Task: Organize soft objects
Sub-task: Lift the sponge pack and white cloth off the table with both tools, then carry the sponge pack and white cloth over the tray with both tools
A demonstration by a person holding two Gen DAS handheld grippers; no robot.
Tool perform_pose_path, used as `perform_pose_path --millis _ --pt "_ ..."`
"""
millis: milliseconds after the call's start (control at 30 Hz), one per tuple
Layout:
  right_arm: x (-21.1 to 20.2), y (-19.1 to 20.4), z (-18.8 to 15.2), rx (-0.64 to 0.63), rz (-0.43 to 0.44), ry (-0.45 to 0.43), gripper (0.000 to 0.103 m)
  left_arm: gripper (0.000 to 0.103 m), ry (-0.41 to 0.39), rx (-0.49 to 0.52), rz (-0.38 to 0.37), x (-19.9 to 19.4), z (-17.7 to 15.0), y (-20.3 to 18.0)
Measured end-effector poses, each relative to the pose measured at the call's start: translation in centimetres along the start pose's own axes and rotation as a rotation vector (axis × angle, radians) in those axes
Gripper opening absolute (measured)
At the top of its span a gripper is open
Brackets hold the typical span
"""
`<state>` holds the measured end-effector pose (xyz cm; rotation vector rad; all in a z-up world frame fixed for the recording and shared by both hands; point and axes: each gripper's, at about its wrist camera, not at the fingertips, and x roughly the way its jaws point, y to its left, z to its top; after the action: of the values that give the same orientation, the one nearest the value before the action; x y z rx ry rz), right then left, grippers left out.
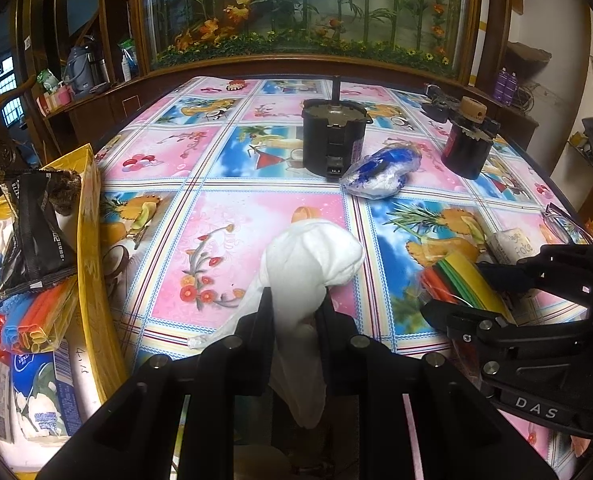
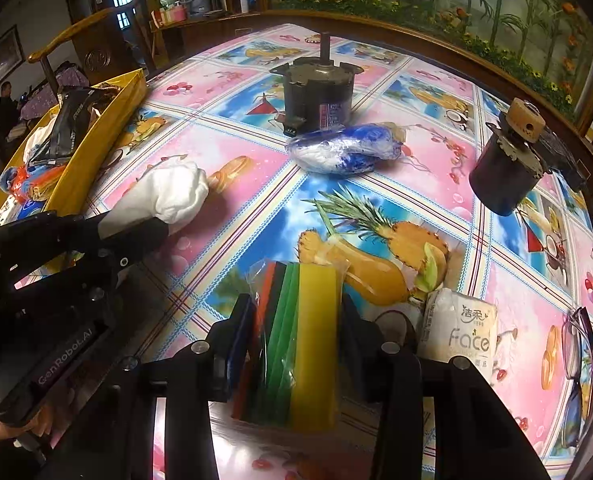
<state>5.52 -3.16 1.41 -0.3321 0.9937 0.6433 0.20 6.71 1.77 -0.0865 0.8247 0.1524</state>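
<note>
Left gripper (image 1: pixel 294 312): clamped on one white soft cloth (image 1: pixel 312 256).
Right gripper (image 2: pixel 296 320): clamped on one bagged pack of coloured foam sheets (image 2: pixel 300 336).
Motors: two black cylindrical motors (image 1: pixel 333 136), beyond the cloth.

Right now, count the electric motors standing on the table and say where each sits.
2. The larger motor stands mid-table, just behind the blue-and-white bagged bundle. The smaller motor, topped by a tan pulley, stands toward the table's right edge. None seem hidden.

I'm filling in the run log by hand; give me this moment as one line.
left gripper: shut on white cloth | right gripper: shut on foam sheet pack | yellow bin: partly filled
</note>
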Motion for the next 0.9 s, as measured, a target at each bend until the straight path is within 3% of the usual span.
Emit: perform_pose_path --millis 133,500,900 --pt "-0.3 -0.5 0.0 0.03 0.02 -0.022 0.041 0.018 0.0 -0.004 -0.001 0.0 0.0 0.1" --pt "-3.3 -1.2 0.9 0.111 0.071 -0.203 0.041 0.018 -0.045 0.014 0.023 -0.8 0.1 -0.3" --pt "-6.3 -1.6 -0.2 0.265 0.103 -0.376 0.041 0.018 -0.137 0.007 -0.021 -3.8 -0.3 0.3"
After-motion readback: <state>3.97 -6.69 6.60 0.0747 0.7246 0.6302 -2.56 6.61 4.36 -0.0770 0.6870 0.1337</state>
